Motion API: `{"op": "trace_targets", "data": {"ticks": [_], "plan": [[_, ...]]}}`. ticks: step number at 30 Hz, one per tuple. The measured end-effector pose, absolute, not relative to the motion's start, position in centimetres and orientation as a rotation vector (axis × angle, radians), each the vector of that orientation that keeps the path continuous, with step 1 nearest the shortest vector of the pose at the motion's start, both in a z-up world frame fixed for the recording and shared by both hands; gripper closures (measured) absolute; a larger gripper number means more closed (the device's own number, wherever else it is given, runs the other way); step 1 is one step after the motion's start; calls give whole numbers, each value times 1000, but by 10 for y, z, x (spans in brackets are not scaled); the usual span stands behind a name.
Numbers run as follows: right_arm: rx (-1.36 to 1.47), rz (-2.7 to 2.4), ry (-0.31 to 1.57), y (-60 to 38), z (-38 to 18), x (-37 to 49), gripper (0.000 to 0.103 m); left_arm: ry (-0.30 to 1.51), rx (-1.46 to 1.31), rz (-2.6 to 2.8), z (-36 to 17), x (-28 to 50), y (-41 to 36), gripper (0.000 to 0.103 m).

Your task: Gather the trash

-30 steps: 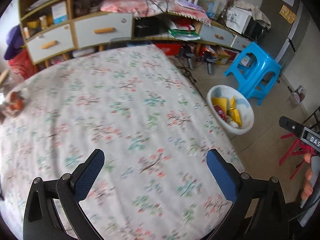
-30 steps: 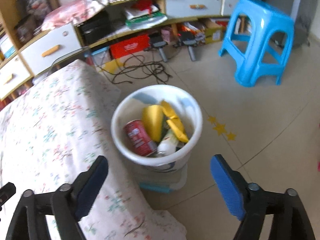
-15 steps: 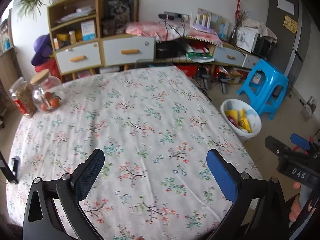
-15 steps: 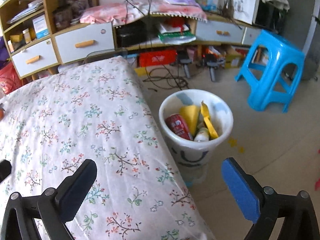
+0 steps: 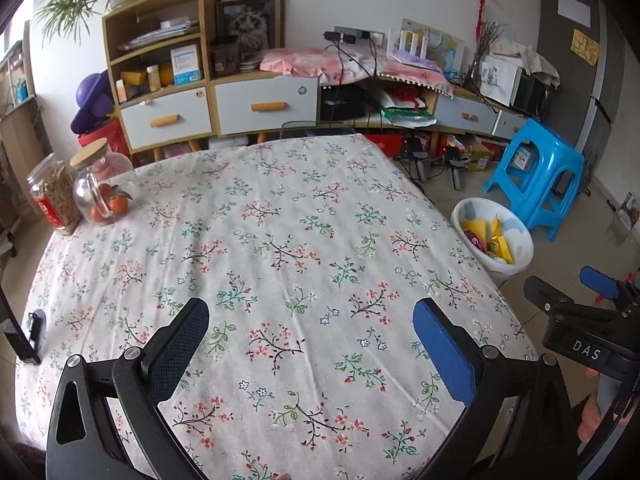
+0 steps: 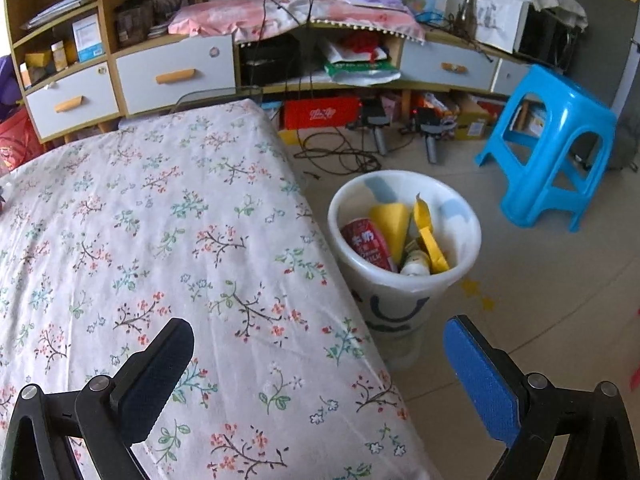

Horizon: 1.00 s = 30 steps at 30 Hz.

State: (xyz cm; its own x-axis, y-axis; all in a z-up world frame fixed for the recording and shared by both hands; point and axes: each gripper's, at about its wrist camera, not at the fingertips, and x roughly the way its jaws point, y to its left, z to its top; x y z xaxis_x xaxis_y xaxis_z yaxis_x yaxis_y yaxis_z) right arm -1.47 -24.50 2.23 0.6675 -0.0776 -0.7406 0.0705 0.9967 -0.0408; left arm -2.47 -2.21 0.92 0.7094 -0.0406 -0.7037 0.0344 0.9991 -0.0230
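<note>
Trash sits in the white bin (image 6: 404, 240) on the floor beside the bench: a red can (image 6: 366, 242), yellow wrappers (image 6: 430, 242) and a small pale bottle (image 6: 416, 266) lie inside it, below the rim. None is visible on the bench top in either view.

Left gripper (image 5: 310, 330) hangs over the near part of the flowered cloth (image 5: 280, 248), its jaws spread wide with nothing between them. Right gripper (image 6: 320, 356) is likewise spread wide and empty, held over the bench's right edge, with one finger above the cloth and the other above the floor tiles, the bin just beyond it. In the left view the right gripper (image 5: 592, 300) shows at the frame's right edge, near the bin (image 5: 494, 236).

Farther out on the bench, two glass jars (image 5: 80, 188) stand together at the far left corner, one with oranges, one with something brown; they look like stored food, not rubbish. A small dark object (image 5: 34, 320) lies at the left edge, too small to identify. A blue stool (image 6: 556, 148) stands on the floor past the bin.

Judging by this, the collecting step looks finished or nearly so, with both grippers free above a cloth that carries no loose litter. The next move calls for a scan of the bench edges and the floor for any missed piece; if one turns up, an empty gripper must come down over it, close, and carry it across to the bin's mouth.
</note>
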Motion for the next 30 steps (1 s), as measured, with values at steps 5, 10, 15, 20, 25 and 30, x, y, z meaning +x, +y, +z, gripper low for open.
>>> {"op": "trace_targets", "data": {"ticks": [5,10,15,20,25,30], "plan": [[-5,-81,832,-242,23,-16,1,782,2,-52,8,-27,-25,0],[3,-79,834,-242,23,-16,1,795,-1,-52,6,-26,-23,0],[6,-81,829,-242,24,-17,1,792,2,-52,6,-26,-24,0],[11,-82,833,-243,23,-17,1,792,2,-53,6,-26,-25,0],[10,-81,834,-244,23,-17,1,797,0,-58,6,-26,-25,0],[8,-81,834,-243,23,-17,1,801,-4,-61,5,-26,-24,0]]}}
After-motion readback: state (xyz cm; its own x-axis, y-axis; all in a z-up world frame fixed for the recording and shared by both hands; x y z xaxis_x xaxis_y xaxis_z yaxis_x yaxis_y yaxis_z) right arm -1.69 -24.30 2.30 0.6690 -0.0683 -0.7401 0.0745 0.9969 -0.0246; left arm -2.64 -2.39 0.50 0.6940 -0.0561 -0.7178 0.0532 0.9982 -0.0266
